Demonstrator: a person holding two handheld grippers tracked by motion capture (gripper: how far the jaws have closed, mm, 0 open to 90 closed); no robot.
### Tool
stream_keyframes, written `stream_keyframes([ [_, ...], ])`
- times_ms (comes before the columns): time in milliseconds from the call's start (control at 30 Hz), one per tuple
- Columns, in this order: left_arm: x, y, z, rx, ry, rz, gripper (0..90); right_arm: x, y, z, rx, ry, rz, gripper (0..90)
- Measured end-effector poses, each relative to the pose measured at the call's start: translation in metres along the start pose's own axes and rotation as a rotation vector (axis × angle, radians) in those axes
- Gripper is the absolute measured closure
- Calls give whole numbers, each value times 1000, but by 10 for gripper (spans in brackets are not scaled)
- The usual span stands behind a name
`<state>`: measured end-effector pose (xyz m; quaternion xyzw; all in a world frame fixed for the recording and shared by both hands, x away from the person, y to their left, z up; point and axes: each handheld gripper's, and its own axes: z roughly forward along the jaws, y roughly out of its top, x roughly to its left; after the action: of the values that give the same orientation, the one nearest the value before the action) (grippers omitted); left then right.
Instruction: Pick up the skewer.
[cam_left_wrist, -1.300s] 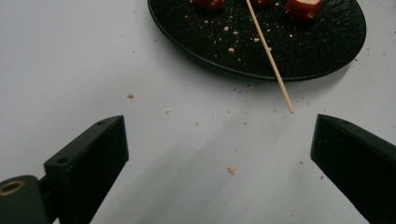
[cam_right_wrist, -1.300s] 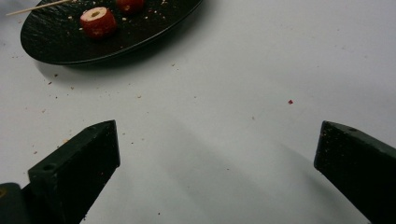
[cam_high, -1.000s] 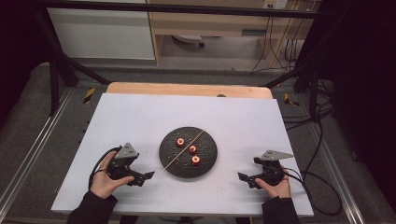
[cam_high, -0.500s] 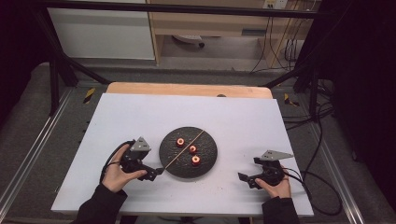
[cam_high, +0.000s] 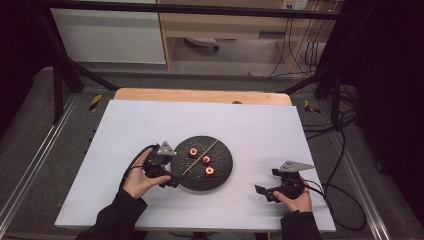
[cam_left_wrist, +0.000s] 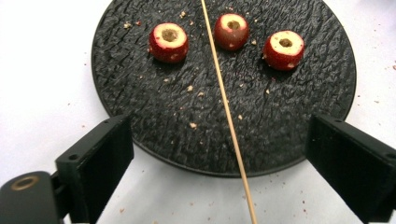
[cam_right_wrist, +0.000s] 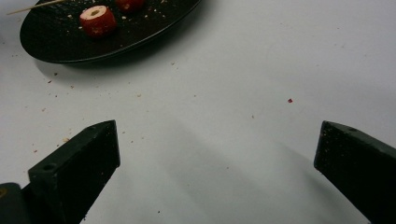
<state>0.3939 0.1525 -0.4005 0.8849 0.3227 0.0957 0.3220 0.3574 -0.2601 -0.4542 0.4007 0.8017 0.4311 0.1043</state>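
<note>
Wooden skewer (cam_high: 199, 157) lies slantwise across a round black plate (cam_high: 222, 172) at the table's middle in the high view, its near end just beside the left gripper (cam_high: 169, 181); the right gripper (cam_high: 263, 192) rests well apart.

From the left gripper view, the skewer (cam_left_wrist: 227, 114) runs lengthwise between jaws that have just been closing, not yet touching it.

From the right gripper view, spread jaws frame bare table (cam_right_wrist: 243, 93).

White table top (cam_high: 150, 125), wooden board (cam_high: 200, 95) behind, white cabinet (cam_high: 110, 37), cables (cam_high: 300, 55)
</note>
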Motion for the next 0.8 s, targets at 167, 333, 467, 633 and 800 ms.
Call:
stream_keyframes([
  [167, -1, 5, 8, 27, 2, -10, 159, 0, 0, 0, 2, 1, 1, 9],
  [333, -2, 8, 16, 61, 5, -9, 242, 0, 0, 0, 2, 1, 2, 8],
  [467, -2, 11, 20, 75, 9, -22, 312, 0, 0, 0, 2, 1, 0, 9],
  [633, -3, 13, 24, 91, 3, -33, 405, 0, 0, 0, 2, 1, 0, 8],
  [800, -6, 14, 26, 108, 6, -36, 504, 0, 0, 0, 4, 2, 1, 9],
])
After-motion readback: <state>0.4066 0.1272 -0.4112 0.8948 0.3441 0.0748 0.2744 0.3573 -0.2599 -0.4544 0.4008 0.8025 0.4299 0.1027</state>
